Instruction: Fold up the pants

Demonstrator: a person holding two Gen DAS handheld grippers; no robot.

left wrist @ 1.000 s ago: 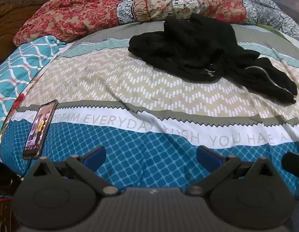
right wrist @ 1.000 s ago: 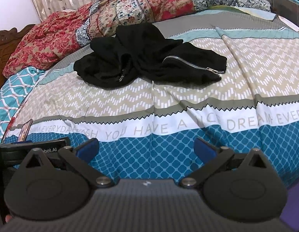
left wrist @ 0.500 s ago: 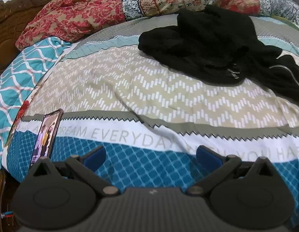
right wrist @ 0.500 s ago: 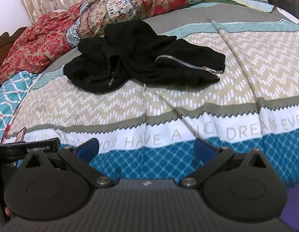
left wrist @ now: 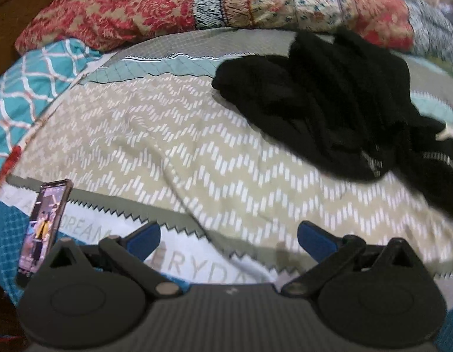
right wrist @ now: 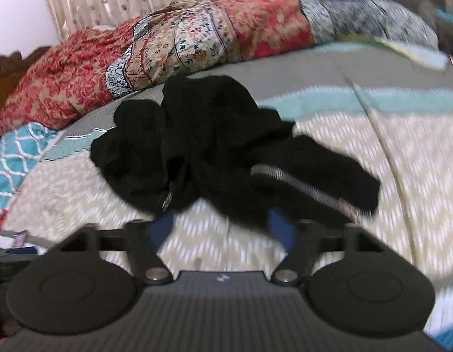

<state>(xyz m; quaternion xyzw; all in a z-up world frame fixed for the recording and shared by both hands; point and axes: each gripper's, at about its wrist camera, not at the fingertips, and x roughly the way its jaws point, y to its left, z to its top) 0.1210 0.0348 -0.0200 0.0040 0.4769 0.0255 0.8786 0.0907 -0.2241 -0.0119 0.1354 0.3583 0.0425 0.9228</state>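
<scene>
Black pants (right wrist: pixel 214 146), soft crumpled heap with a metal zip, lie mid-bed on the patterned bedsheet (left wrist: pixel 197 158). Right gripper (right wrist: pixel 222 226) fingers have just been closing, nothing between them. Left gripper (left wrist: pixel 229 236) spread wide, empty. Phone (left wrist: pixel 46 223) at bed edge; floral blanket (right wrist: pixel 173 50) behind

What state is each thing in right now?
Black pants with silver zippers: crumpled heap, unfolded, on bedsheet.
Smartphone: screen lit, lying at bed edge.
Left gripper: open, empty, over sheet.
Right gripper: jaws just been closing, nothing gripped, near the pants' edge.
Red patterned quilt: bunched behind pants.
</scene>
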